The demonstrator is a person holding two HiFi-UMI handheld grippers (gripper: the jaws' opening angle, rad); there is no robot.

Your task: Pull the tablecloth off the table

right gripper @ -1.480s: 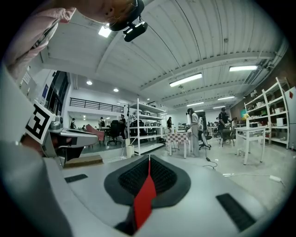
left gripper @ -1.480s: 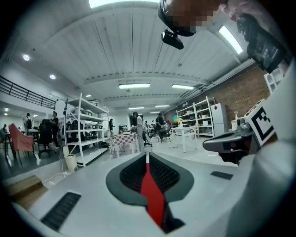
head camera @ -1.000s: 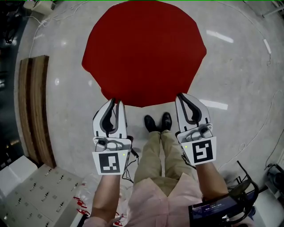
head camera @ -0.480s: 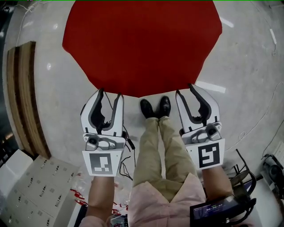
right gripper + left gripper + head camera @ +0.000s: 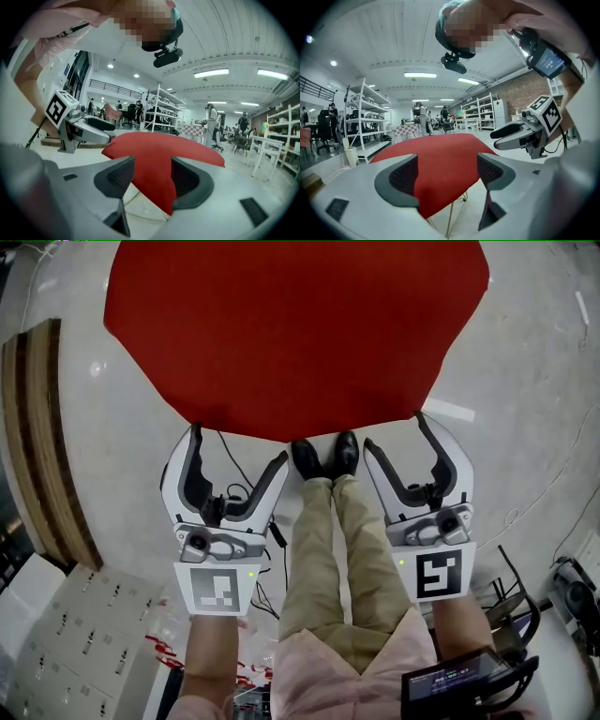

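A red tablecloth (image 5: 295,329) covers a round table and fills the top of the head view. My left gripper (image 5: 239,444) stands at the cloth's near edge on the left, and its jaws have just been opening. In the left gripper view a drooping corner of the cloth (image 5: 440,178) hangs between the open pads (image 5: 404,174) without being pressed. My right gripper (image 5: 394,431) is at the near edge on the right, its jaws also just opening. In the right gripper view the red cloth (image 5: 152,173) hangs between its spread pads (image 5: 118,174), which do not press it.
The person's black shoes (image 5: 323,456) and legs stand between the grippers. Wooden boards (image 5: 37,437) lie on the floor at left, grey lockers (image 5: 66,643) at lower left, a cable (image 5: 239,493) under the left gripper. Thin table legs (image 5: 450,218) show below the cloth. Shelving (image 5: 365,117) and people stand far off.
Both grippers went from shut to wide open and sank toward the cloth's near edge. The red cloth now fills more of the head view.
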